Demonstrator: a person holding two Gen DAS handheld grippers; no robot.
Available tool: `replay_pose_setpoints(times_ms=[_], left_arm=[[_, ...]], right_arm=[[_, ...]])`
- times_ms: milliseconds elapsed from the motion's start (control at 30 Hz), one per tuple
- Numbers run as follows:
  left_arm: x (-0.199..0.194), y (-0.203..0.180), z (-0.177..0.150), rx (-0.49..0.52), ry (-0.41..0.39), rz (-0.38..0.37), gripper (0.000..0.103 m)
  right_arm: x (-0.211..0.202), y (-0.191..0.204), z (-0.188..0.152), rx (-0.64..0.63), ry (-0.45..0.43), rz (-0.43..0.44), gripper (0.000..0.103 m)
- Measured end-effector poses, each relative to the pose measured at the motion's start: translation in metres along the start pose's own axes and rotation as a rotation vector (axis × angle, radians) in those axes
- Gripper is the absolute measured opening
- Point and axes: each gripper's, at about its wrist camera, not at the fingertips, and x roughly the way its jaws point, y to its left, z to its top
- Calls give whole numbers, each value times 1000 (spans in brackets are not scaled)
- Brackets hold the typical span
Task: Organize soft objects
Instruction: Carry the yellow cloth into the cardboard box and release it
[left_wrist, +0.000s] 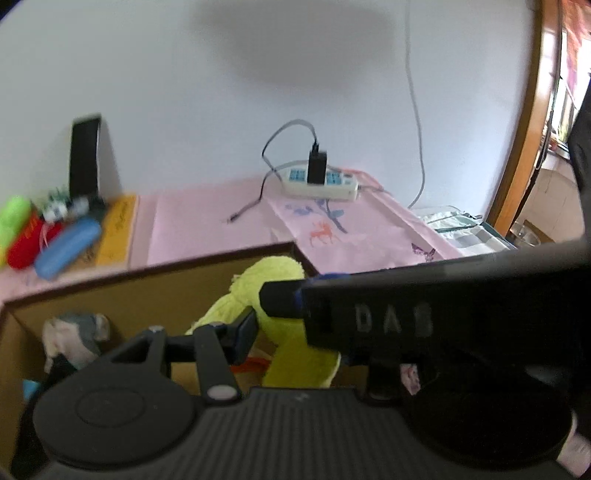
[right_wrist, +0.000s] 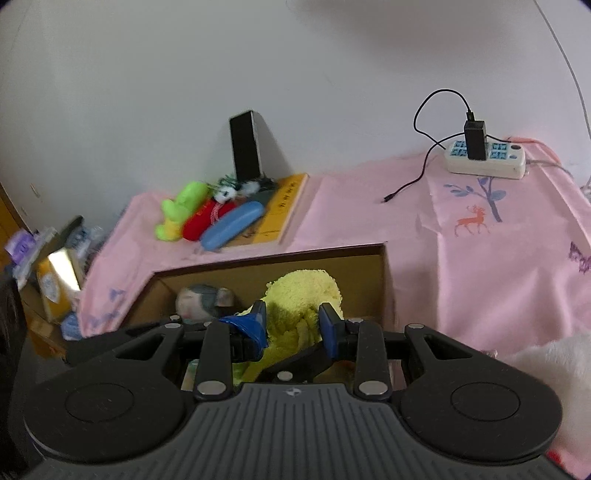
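Both wrist views overlook the cardboard box (left_wrist: 155, 295) closely.

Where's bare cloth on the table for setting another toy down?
The widest bare patch of pink cloth lies between the yellow board and the power strip, behind the cardboard box; only a loose cable end lies there. Right of the box is bare too. Toys crowd the back left.

A: What does the right tool (right_wrist: 291, 325) look like?
B: Black ribbed body, round discs at nine and three o'clock, silver screws, blue pads (right_wrist: 330, 326) on its fingertips.
A: And the left tool (left_wrist: 275, 314)?
B: The same black build; one finger carries pale "DAS" lettering.
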Motion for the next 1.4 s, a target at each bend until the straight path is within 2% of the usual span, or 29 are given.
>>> replay_pose_setpoints(times_ms=[167,267,333,433,633,867,1133,1400], left_arm=[[19,7,-3,-31,56,16,39],[26,9,-9,-36,79,38,39],[30,13,-11,-45,94,26,39],[28,12,-12,-9,64,42,47],[28,11,-10,2,62,76,47],[8,1,-8,6,67,137,49],[-31,-19,-10,37,30,195,56],[-62,-40,-19,76,16,241,57]], right_arm=[[18,-5,-3,-33,32,-28,14],[25,-9,-5,-26,44,-33,15],[28,-14,-7,-4,51,-33,15],[28,-19,-8,27,50,-16,15],[15,-20,-7,52,19,-11,15],[-8,-18,-10,92,-13,6,15],[-37,-5,-21,79,-48,-3,15],[-66,2,-36,99,-85,13,15]])
